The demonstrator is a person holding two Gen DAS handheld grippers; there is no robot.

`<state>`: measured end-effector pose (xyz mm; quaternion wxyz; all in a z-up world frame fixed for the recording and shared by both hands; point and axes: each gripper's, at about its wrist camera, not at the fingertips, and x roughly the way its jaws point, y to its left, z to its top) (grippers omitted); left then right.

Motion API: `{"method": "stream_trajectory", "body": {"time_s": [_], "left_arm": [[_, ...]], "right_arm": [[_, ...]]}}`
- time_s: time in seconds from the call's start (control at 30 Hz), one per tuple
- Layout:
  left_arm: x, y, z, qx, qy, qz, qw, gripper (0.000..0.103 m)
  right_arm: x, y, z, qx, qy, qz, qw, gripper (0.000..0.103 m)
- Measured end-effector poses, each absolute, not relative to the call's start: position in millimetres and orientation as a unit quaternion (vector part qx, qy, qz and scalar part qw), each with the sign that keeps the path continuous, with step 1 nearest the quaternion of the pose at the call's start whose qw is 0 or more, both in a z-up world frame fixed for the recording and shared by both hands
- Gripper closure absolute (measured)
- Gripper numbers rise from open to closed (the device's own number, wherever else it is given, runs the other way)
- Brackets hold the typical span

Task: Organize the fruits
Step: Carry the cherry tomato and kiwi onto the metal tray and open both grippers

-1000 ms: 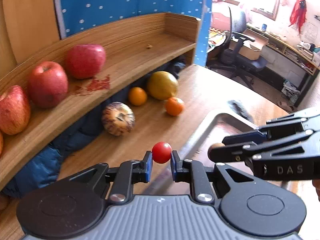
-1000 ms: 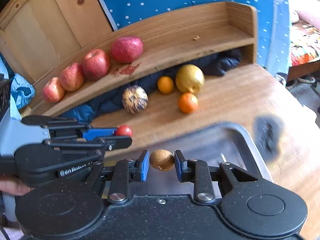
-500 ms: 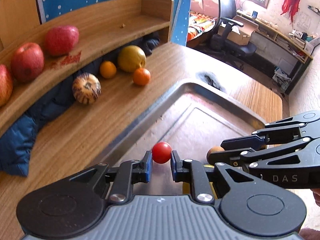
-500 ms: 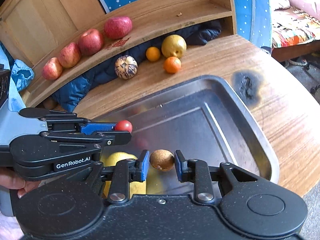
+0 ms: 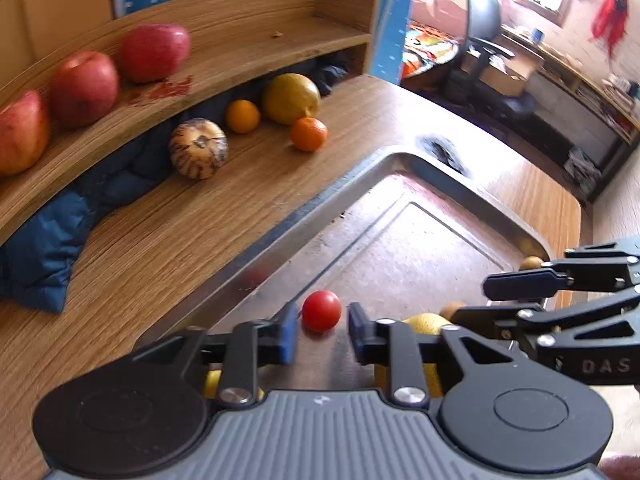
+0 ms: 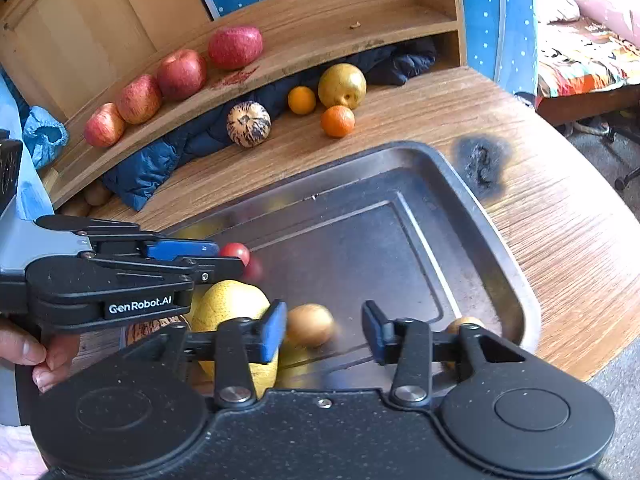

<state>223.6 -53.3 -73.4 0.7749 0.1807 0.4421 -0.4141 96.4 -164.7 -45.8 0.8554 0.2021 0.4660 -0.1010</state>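
Beside the open right tongs (image 6: 324, 330), a pear (image 6: 230, 308) crowds the tray (image 6: 500, 240).

tray (image 6: 460, 184): dull brushed metal, scuffed
table (image 6: 560, 232): grained wood, one charred patch beside my tray
cherry tomato (image 5: 321, 311): glossy, smooth
my gripper pads (image 6: 273, 330): blue, maybe rubber

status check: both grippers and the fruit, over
Left gripper open, small red fruit loose between its fingers. Right gripper open, brown fruit blurred in the gap. Both over the metal tray; nothing blocking.
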Motion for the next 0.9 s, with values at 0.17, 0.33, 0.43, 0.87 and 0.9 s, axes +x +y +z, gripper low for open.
{"method": "stream_trajectory", "body": {"time_s": [0.17,0.33,0.43,0.87,0.9], "left_arm": [[221,-47,-65,0.168,0.438,-0.380,0.797,0.039],[210,-35,-52,0.161,0.429,-0.344,0.820,0.011],[201,-27,-44,0.159,0.421,-0.329,0.830,0.005],[137,7,-32,0.138,0.422,-0.294,0.846,0.001],[130,9,-33,0.138,0.426,-0.290,0.846,0.001]], "right_arm": [[81,-167,-35,0.193,0.451,-0.097,0.866,0.033],[59,-165,-25,0.200,0.436,-0.097,0.872,0.011],[50,-163,-22,0.200,0.436,-0.095,0.872,0.007],[12,-149,-15,0.187,0.440,-0.068,0.876,0.001],[10,-147,-14,0.187,0.440,-0.066,0.876,0.001]]}}
